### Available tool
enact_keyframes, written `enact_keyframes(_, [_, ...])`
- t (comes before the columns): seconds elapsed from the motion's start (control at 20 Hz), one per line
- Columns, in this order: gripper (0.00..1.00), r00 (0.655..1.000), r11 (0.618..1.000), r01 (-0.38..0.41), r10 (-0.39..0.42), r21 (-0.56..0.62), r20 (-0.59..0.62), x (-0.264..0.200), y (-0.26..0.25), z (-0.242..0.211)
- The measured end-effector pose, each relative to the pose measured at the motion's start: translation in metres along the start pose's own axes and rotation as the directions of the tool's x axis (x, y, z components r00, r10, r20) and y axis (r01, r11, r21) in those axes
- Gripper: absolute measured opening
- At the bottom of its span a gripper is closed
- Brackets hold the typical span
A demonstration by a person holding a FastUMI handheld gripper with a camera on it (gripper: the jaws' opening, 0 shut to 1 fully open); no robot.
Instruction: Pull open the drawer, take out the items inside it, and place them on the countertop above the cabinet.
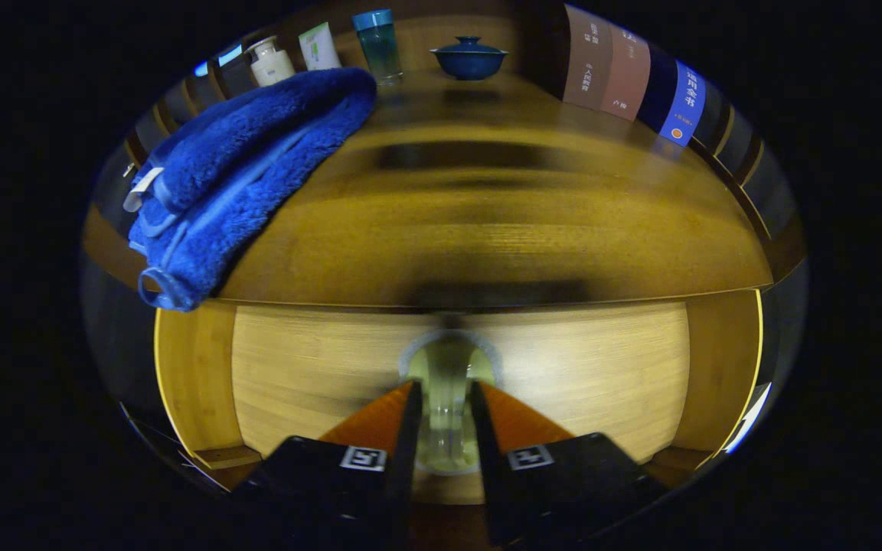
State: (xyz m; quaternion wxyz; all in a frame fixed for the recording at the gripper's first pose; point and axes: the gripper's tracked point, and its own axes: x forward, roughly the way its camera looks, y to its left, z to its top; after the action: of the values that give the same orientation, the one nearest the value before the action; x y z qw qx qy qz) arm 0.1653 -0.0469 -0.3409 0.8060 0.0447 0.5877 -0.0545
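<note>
Gripper [445, 398] narrowed around pale drawer knob [445, 383], fingers flanking it to pull; firm contact unclear. Drawer front [586, 367] closed under countertop [487, 229], where blue towel [242, 168] lies.

Blue towel [246, 168], lidded bowl [469, 58], tumbler [378, 44] — books [632, 76] opposite.

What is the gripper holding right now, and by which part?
The gripper is closed on the drawer knob, one finger on each side of its stem, in front of the drawer front.
</note>
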Motion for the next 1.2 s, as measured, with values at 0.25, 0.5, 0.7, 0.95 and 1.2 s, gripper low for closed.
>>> enact_keyframes(0.25, [0.2, 1.0, 1.0, 0.01, -0.01, -0.025, -0.004, 0.007, 0.0, 0.0])
enact_keyframes(0.5, [0.2, 1.0, 1.0, -0.009, 0.009, -0.026, 0.001, 0.004, 0.003, -0.003])
enact_keyframes(0.7, [0.2, 0.994, 0.999, -0.036, 0.039, -0.03, 0.105, -0.028, 0.008, -0.005])
enact_keyframes(0.95, [0.2, 0.949, 0.996, -0.071, 0.082, -0.048, 0.305, -0.092, 0.012, -0.016])
enact_keyframes(1.2, [0.2, 0.872, 0.998, -0.037, 0.059, -0.054, 0.485, -0.153, 0.0, 0.014])
